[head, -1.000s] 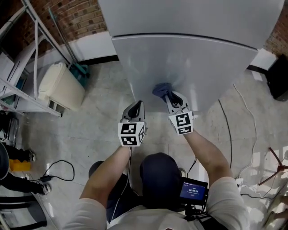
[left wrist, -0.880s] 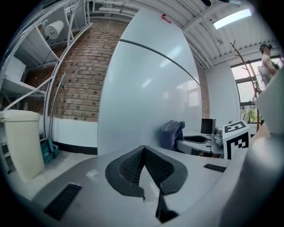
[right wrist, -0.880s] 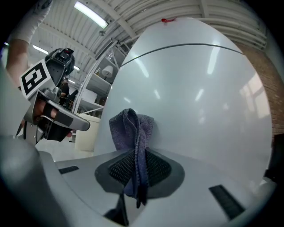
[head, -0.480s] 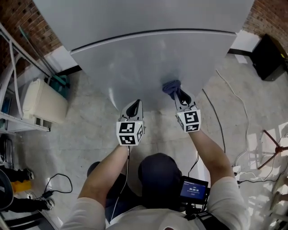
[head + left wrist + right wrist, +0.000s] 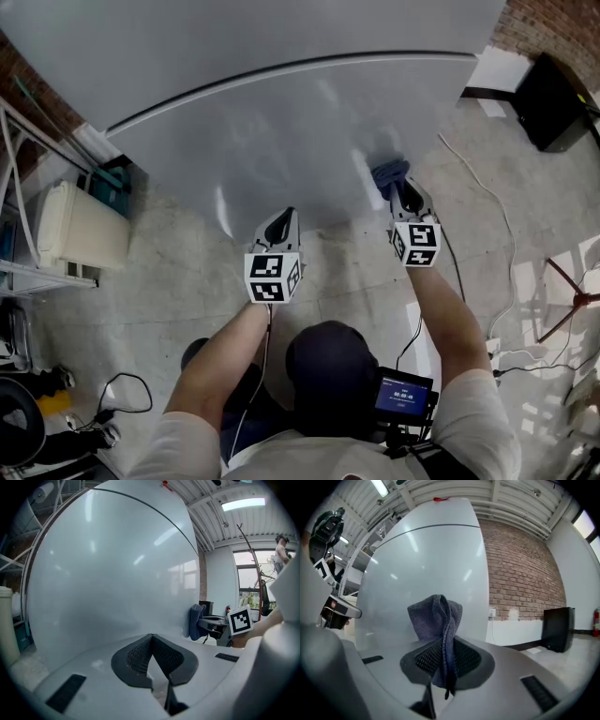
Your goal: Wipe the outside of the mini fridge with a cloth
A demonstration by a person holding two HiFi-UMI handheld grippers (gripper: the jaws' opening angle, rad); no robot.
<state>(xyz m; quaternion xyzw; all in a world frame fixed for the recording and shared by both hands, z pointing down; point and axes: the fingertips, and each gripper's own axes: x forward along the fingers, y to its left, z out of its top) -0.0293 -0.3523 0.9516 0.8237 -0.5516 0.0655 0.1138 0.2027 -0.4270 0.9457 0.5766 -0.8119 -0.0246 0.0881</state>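
Your right claw (image 5: 405,195) has slid toward the right edge of the mini fridge (image 5: 281,122) door, so I judge the wipe is advancing across the front. Its jaws are closed tight on the blue cloth (image 5: 388,174), which is bunched just ahead of the tips, against the door. That arm is stretched forward. Your left claw (image 5: 278,225) is closed on nothing and hovers before the door.

The pale, mottled floor (image 5: 178,281) carries the mini fridge (image 5: 281,122) standing at 12 o'clock, a cream unit (image 5: 80,225) at 9 o'clock, and a black box (image 5: 553,103) at 2 o'clock.
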